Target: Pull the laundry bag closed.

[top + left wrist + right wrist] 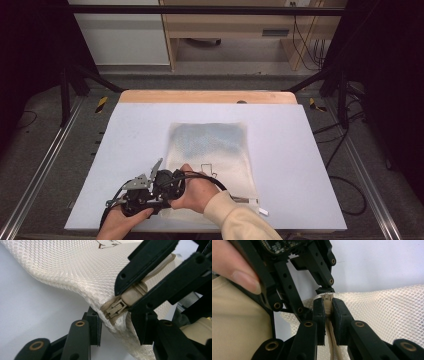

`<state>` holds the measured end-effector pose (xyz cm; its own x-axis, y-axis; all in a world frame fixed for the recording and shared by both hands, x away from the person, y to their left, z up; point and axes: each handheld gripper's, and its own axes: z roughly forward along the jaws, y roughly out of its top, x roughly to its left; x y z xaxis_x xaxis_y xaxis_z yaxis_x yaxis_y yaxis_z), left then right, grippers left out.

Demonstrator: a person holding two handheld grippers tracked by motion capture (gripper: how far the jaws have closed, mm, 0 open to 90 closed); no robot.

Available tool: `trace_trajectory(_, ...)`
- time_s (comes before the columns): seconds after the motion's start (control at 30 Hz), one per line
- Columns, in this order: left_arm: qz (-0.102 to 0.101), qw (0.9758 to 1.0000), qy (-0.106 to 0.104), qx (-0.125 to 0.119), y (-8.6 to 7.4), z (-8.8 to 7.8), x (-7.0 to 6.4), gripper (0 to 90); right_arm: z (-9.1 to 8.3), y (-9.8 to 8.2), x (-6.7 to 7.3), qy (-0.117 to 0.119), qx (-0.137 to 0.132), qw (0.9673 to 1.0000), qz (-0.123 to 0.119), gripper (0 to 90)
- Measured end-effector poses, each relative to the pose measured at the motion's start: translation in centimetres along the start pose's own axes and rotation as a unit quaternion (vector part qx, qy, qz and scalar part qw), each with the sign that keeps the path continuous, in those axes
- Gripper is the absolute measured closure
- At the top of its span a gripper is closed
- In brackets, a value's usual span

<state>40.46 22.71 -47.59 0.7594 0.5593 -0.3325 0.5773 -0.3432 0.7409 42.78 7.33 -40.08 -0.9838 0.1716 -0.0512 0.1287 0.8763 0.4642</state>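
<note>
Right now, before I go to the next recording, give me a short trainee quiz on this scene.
1. True or false: the cream mesh zip bag lies on the pale blue table mat.
2. The right hand-held gripper is shut on: A) the beige zipper pull B) a black cable C) nothing.
3. In the high view, at which corner of the bag is that gripper?
Key: 1 true; 2 A; 3 the near left corner.

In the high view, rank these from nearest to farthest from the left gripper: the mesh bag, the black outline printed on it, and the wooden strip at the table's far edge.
From the left gripper:
1. mesh bag, its near left corner right at the gripper.
2. black outline, printed mid-bag, to the right.
3. wooden strip, along the table's far edge.
</note>
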Motion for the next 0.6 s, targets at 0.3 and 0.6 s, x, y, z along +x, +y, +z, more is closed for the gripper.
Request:
trace_trajectory(0.3, 0.0, 1.0, 0.001, 0.0, 0.08, 0.18, 0.25, 72.3, -0.21, -0.15, -0.09, -0.002, -0.001, 1.0, 0.002, 81.8)
trace_trajectory(0.6, -0.002, 0.9999, 0.011, 0.012, 0.15, 0.35, 0.3, 80.2, -0.1, -0.3, -0.1, -0.007, 0.008, 0.9999, -0.005, 81.8)
